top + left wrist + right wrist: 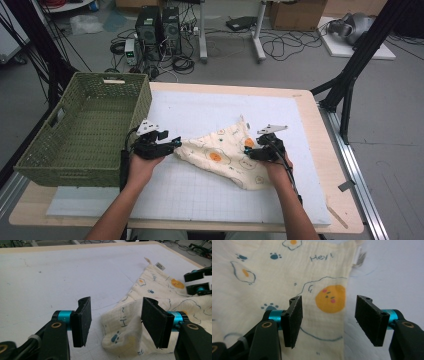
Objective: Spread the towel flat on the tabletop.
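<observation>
Both sets of fingers are spread pretty wide right now and neither is gripping anything. In the left gripper view, the left gripper (115, 322) has a puffed-up corner of the cream muslin cloth (130, 325) sitting in the gap between its fingers (82, 321), but the pads aren't pressing on it; the fabric sits closer to the 3 o'clock finger. The right gripper (329, 321) hovers right over the cloth's edge: its 9 o'clock finger (293, 321) is above the fabric, the other one is above bare mat, and an orange egg-yolk face print (330, 298) shows between them.

From the high view, the cloth (225, 152) lies crumpled on the white gridded mat (200, 195), roughly in the middle of the table (320, 150), with the left gripper (175, 144) at its 9 o'clock end and the right gripper (248, 150) at about 3 o'clock. A green woven basket (85, 130) sits off at 9 o'clock of the left hand (141, 167), just beside it. Nothing sits between the grippers and the cloth. Floor at 12 o'clock has computer towers (157, 27) and tangled cables.
</observation>
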### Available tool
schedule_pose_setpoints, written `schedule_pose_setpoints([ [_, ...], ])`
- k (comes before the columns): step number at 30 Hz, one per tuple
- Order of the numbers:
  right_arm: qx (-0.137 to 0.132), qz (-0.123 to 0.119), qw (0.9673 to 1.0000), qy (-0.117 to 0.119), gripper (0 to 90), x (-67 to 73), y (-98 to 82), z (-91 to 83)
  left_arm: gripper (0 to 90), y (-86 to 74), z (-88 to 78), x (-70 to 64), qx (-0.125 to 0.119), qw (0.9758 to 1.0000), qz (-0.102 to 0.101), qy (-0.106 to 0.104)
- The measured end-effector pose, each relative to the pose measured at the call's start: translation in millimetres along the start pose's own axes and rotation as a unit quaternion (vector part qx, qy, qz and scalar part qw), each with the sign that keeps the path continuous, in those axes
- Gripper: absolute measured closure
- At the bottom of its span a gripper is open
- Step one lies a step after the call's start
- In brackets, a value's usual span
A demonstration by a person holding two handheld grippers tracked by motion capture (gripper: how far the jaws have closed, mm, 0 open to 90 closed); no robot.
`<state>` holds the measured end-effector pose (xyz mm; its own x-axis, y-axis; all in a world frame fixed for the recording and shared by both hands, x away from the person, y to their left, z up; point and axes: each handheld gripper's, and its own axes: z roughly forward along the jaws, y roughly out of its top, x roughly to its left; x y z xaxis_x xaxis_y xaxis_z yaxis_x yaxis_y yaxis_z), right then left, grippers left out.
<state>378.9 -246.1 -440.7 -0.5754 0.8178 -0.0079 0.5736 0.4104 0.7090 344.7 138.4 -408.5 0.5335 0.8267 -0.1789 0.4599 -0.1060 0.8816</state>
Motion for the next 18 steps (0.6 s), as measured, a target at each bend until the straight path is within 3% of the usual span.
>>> schedule_pose_setpoints([
  [1, 0.006, -0.003, 1.0, 0.005, 42.8, 0.4, 0.6, 5.1, 41.7, 0.0, -0.1, 0.1, 0.0, 1.0, 0.0, -0.001],
  [3, -0.003, -0.001, 0.9998, 0.018, 63.1, -0.6, 2.5, 6.8, 41.7, 0.1, 0.0, -0.2, -0.001, 1.0, -0.001, -0.003],
  [4, -0.001, -0.012, 0.9997, 0.022, 80.4, -0.3, 3.9, 6.2, 41.7, 0.0, -0.1, -0.2, 0.0, 1.0, 0.0, -0.005],
  [5, 0.001, -0.036, 0.9993, 0.012, 84.8, 1.2, 5.4, 5.9, 41.8, 0.1, -0.2, -0.1, 0.002, 1.0, 0.001, -0.005],
  [6, 0.008, -0.049, 0.9988, 0.005, 85.9, 2.2, 7.3, 5.8, 41.9, 0.0, 0.0, -0.4, 0.001, 1.0, -0.001, -0.005],
  [8, 0.005, -0.05, 0.9983, -0.028, 86.3, -0.2, 9.4, 4.1, 41.9, 0.0, 0.0, -0.3, 0.004, 1.0, -0.002, -0.006],
  [10, -0.007, -0.032, 0.9969, -0.072, 86.3, -8.4, 9.0, -0.2, 41.9, 0.0, 0.4, -0.2, 0.006, 1.0, -0.002, -0.006],
  [13, -0.021, 0.004, 0.9895, -0.143, 85.9, -24.8, 5.5, -8.8, 41.9, -0.1, 2.8, -0.5, 0.012, 0.9999, -0.003, -0.007],
  [15, -0.015, 0.031, 0.9871, -0.157, 83.3, -34.9, 1.1, -11.4, 41.9, 0.5, 6.0, -0.6, 0.016, 0.9998, -0.002, -0.013],
  [18, -0.02, 0.045, 0.9888, -0.141, 73.5, -38.9, -3.0, -14.8, 41.8, 1.9, 13.5, -1.1, 0.023, 0.9995, -0.003, -0.023],
])
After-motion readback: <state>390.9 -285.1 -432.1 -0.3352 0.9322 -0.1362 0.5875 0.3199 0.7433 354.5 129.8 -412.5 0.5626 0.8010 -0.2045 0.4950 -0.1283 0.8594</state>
